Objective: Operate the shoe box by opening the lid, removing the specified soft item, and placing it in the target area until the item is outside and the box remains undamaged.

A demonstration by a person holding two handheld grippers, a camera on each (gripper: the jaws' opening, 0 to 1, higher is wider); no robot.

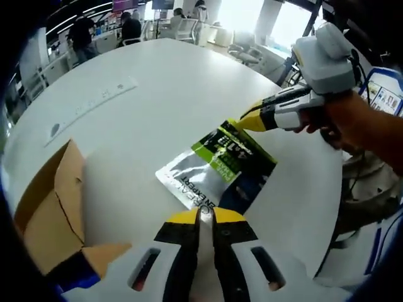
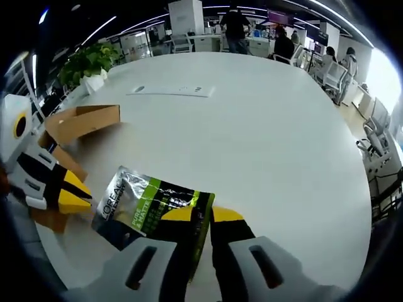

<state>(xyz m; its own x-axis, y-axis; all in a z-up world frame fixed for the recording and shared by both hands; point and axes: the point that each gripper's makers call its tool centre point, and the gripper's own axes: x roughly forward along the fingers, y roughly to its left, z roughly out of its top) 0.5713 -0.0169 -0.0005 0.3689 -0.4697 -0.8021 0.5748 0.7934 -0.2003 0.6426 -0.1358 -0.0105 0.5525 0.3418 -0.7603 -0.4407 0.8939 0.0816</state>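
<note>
My right claw (image 2: 201, 220) pinches the sachet (image 2: 151, 204) edge on the bench (image 2: 264, 126); left claw (image 1: 205, 219) clenched empty; lifting could tear or drop it.

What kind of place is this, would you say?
Probably an open-plan office: a big white round table, office chairs and people at desks behind, and a potted plant.

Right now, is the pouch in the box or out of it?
Out. The pouch lies flat on the table, apart from the box, with the right claw shut on its edge.
</note>
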